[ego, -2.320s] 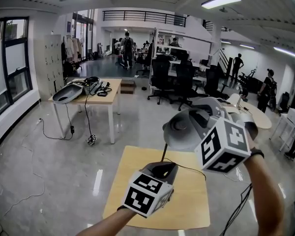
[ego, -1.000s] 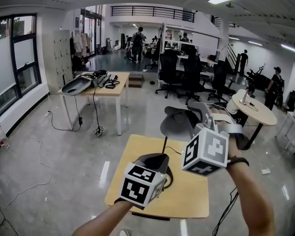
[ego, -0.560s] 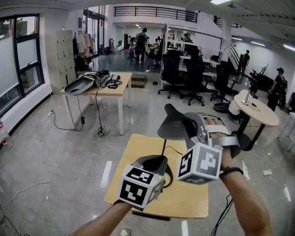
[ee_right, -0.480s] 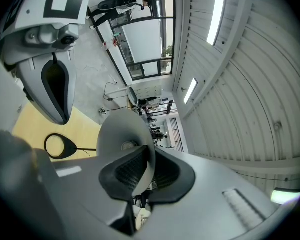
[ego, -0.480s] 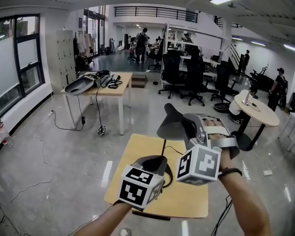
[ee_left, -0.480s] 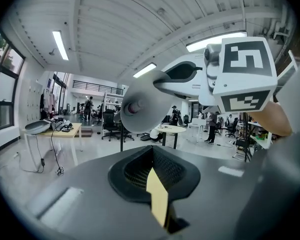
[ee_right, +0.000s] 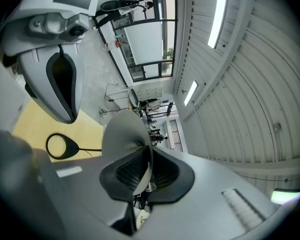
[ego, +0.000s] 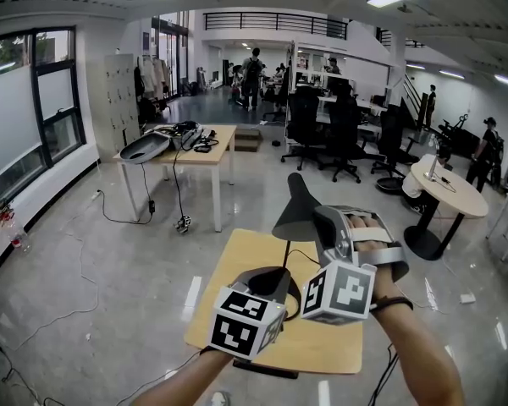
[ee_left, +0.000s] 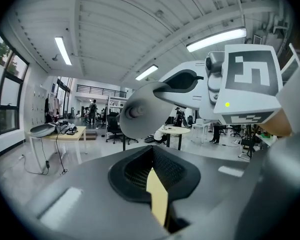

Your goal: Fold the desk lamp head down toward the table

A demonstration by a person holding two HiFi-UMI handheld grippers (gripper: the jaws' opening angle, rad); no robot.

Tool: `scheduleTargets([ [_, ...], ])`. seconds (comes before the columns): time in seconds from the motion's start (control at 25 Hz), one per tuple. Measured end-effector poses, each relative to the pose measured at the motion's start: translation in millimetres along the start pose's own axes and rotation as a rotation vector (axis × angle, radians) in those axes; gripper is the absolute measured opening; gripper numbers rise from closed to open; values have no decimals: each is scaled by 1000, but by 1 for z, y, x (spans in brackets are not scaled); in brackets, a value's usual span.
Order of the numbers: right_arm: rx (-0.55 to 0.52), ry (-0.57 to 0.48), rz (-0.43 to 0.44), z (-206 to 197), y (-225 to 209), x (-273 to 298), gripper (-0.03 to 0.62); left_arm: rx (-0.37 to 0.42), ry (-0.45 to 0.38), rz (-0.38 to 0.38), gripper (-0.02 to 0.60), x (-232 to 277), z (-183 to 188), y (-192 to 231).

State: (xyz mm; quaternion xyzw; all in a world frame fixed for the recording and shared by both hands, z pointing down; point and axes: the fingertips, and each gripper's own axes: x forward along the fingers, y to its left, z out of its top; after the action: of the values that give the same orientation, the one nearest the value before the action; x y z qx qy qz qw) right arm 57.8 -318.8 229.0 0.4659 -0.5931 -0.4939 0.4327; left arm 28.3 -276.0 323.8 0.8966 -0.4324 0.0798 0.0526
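Lamp head: your right gripper closing on its rim; left gripper closed on nothing, below it. Risk: thin pinch slips; base tips.

Grey cone-shaped lamp head, apex up and mouth turned downward, raised on a thin dark stem. Thin rim of the head caught between the closing jaws of the right gripper, pads on either side of the edge. Small round knob on the back of the cone. Dark ring-shaped base flat on the yellow surface, just below the jaws of the left gripper, well under the right jaws.
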Motion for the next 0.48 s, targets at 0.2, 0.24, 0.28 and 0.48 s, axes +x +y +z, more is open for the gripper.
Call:
scheduleTargets([
  [0.2, 14, -11, 0, 7, 15, 6, 12, 9, -15, 29, 18, -7, 1, 12],
  [0.24, 12, -12, -4, 6, 17, 6, 11, 5, -13, 30, 18, -8, 0, 12],
  [0.28, 10, -13, -8, 6, 19, 6, 11, 0, -12, 32, 18, -8, -1, 11],
  [0.48, -4, -5, -19, 3, 23, 5, 11, -22, -22, 37, 18, -11, -5, 9],
])
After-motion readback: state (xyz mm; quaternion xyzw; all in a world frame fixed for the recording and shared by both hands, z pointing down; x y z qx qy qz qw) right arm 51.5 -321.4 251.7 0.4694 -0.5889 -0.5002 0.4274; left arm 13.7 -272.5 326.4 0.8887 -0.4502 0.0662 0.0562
